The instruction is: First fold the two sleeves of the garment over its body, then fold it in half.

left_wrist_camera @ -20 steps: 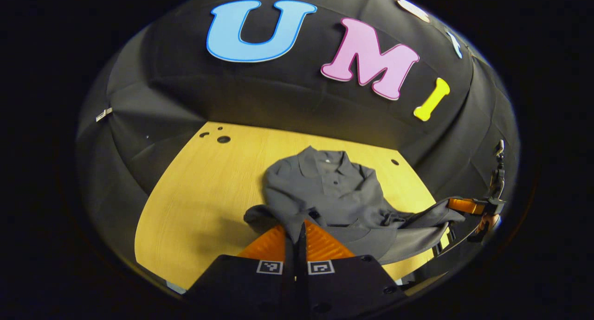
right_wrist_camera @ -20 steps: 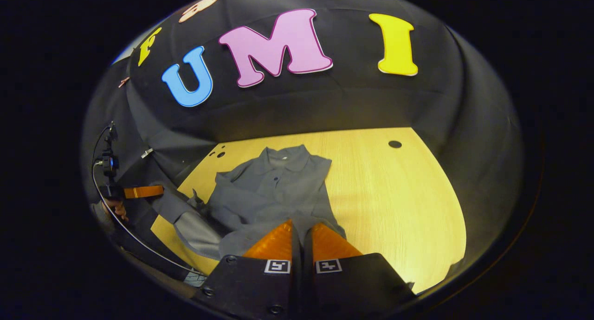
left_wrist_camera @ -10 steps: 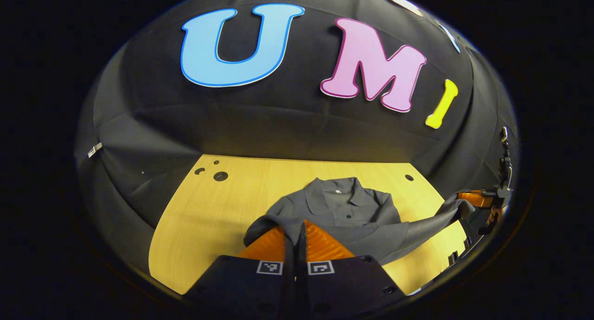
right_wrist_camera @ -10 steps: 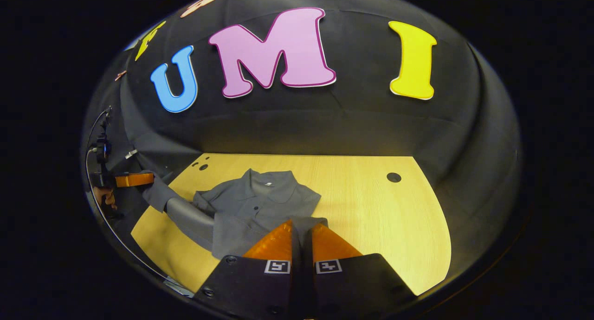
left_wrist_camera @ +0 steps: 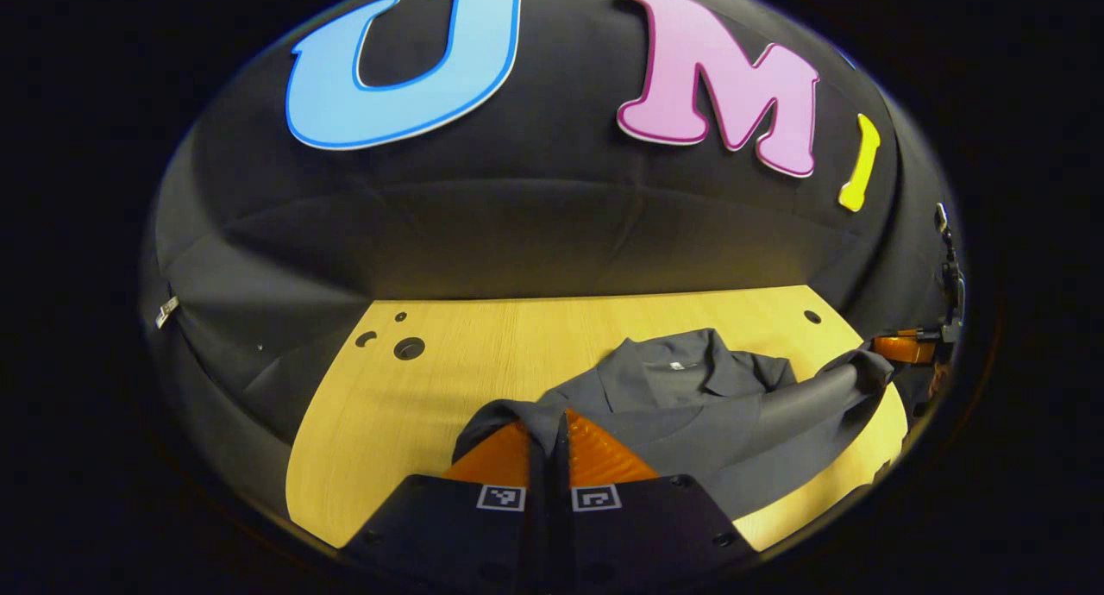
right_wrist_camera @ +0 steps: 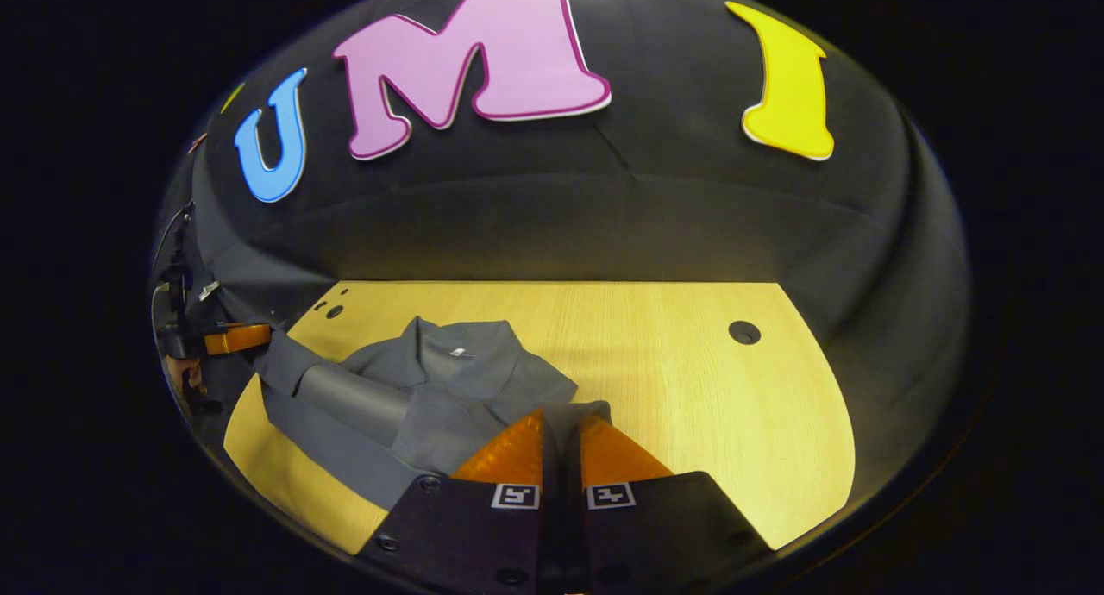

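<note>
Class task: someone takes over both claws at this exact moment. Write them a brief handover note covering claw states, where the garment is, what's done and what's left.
Left claw: shut on the garment's hem corner, lifted off the table.
Right claw: shut on the other hem corner.
Garment: collar end lies flat; hem stretched between the claws above it.
Done: sleeves look folded in, though partly hidden.
Left: lay the hem on the collar end, release both.

Grey collared garment [left_wrist_camera: 690,397] on table, hem lifted.

Matt grey cloth garment [left_wrist_camera: 690,405] lies on a smooth, pale wood-grain table [left_wrist_camera: 483,353].
</note>
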`<state>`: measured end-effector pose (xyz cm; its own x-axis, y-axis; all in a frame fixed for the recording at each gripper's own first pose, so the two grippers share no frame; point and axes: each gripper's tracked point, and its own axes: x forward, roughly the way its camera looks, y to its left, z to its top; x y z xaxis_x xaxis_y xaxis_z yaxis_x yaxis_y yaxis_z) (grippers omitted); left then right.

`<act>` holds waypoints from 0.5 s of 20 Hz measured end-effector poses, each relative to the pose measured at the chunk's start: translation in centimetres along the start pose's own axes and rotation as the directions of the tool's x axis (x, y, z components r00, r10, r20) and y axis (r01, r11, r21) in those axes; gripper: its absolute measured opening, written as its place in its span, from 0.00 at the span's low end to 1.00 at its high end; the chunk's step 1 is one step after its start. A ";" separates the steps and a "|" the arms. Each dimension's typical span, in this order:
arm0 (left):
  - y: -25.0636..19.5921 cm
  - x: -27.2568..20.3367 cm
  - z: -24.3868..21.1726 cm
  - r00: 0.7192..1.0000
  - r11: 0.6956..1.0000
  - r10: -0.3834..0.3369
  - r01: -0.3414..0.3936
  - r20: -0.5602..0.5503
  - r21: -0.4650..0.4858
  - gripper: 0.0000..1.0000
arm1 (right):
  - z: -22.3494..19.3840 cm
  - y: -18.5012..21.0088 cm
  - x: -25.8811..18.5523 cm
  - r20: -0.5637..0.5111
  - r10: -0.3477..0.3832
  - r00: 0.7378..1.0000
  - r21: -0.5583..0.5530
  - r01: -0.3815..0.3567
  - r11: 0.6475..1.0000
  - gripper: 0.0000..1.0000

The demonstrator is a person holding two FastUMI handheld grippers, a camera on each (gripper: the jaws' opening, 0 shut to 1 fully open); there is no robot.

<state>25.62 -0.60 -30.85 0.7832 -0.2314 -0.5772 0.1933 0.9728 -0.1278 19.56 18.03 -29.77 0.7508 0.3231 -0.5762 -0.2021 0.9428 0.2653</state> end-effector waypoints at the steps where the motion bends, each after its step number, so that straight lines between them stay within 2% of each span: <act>1: 0.1 1.1 -0.6 1.000 1.000 0.008 -0.008 -0.016 -0.003 0.06 | -0.4 -0.1 1.0 -0.010 -0.004 1.000 0.003 0.004 1.000 0.05; 7: 1.0 6.0 -3.6 0.995 0.998 0.060 -0.060 -0.085 -0.004 0.05 | -3.7 -0.4 6.3 -0.096 -0.021 0.995 0.016 0.023 1.000 0.05; 10: 1.1 7.8 -5.6 0.987 0.996 0.088 -0.084 -0.136 0.035 0.05 | -5.4 -0.5 8.2 -0.124 -0.038 0.992 -0.003 0.038 0.999 0.05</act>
<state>28.57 -1.27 -40.01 0.7096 -0.1417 -0.6902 0.1476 0.9877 -0.0510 22.49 20.62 -38.82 0.6738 0.2949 -0.6775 -0.1754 0.9545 0.2410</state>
